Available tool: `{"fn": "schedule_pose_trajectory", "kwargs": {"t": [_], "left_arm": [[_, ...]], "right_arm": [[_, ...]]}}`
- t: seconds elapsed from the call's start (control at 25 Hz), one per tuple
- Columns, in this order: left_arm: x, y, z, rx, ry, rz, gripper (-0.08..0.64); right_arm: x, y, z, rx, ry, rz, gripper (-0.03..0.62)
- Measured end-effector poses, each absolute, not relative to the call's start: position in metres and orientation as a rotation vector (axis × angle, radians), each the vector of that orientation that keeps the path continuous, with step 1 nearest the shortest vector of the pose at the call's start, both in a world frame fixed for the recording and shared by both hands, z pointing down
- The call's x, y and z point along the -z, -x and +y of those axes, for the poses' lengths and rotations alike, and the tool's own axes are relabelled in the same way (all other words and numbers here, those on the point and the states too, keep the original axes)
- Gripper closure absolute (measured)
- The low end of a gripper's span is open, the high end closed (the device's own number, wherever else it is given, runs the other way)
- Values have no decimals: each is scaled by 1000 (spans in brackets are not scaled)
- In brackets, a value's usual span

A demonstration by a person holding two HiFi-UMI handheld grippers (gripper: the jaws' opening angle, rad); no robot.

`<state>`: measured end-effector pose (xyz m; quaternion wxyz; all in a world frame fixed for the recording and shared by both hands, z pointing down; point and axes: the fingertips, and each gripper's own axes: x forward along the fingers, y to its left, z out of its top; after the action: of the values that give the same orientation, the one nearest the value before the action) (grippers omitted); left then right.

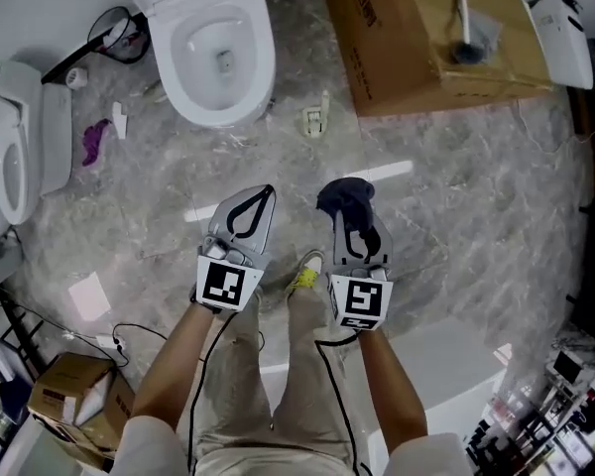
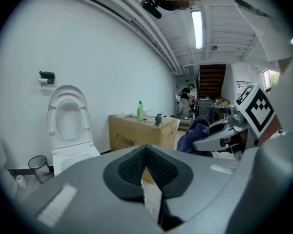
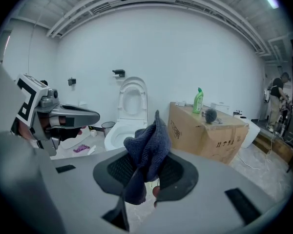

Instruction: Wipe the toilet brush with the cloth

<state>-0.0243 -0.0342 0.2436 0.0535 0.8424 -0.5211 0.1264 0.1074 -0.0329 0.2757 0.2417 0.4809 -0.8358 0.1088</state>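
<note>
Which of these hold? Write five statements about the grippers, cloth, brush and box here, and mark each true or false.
1. The right gripper is clamped on the dark blue cloth. True.
2. The left gripper grips the toilet brush. False: its jaws are shut on nothing.
3. The brush rests on the cardboard box. True.
4. The cloth touches the brush. False: they are well apart.
5. The green bottle stands on the floor. False: it stands on the box.
</note>
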Motion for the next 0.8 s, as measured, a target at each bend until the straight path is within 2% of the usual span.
{"fn": "schedule_pose_trajectory", "kwargs": {"t": [0.2,0.6,0.8], "left_arm": [[-173,22,-8,-239,-2398,-1569,560],[-44,27,17,-263,-2434,-1617,560],[7,52,34,-245,-2370,-1714,560]], "right_arm": [[-197,-114,-11,-274,-1300,-2304,480],[-58,-136,4,-229,-1388,-2330,480],[-9,-142,18,-209,-1416,-2340,480]]}}
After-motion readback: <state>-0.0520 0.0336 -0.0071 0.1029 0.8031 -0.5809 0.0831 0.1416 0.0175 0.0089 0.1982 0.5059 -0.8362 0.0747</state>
